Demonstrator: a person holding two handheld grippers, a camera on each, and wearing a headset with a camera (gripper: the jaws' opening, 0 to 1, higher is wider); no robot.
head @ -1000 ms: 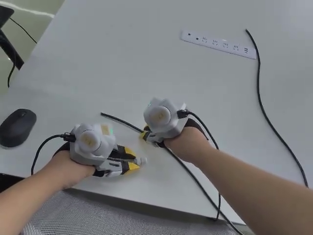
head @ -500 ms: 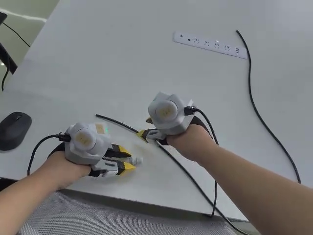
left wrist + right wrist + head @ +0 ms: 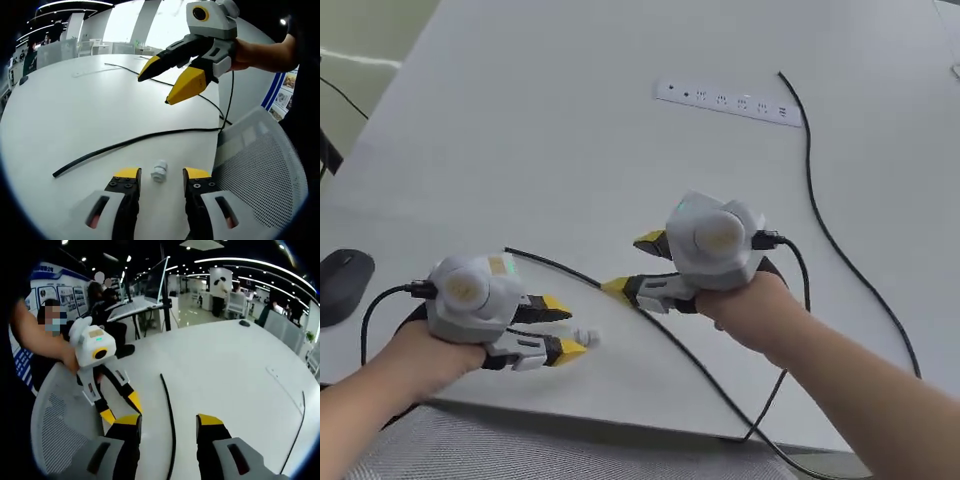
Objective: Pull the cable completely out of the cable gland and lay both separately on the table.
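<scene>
A thin black cable point(image 3: 620, 295) lies loose across the white table point(image 3: 550, 150), seen too as the cable point(image 3: 135, 141) and the cable point(image 3: 170, 415). The small white cable gland point(image 3: 588, 340) rests on the table apart from the cable. My left gripper point(image 3: 563, 326) is open, and the gland point(image 3: 159, 170) sits just ahead between its tips without touching them. My right gripper point(image 3: 632, 264) is open and raised over the cable, holding nothing. The right gripper point(image 3: 157, 89) hovers beyond the gland, and the left gripper point(image 3: 121, 410) shows at the left.
A white power strip point(image 3: 725, 102) lies at the far side, with a second black cord point(image 3: 830, 235) curving down the right. A dark mouse point(image 3: 340, 285) sits at the left edge. A mesh chair seat point(image 3: 520, 450) is below the near table edge.
My right gripper has opened, let go of the cable, and lifted to the right. My left gripper has opened wider and drawn back, leaving the gland on the table.
</scene>
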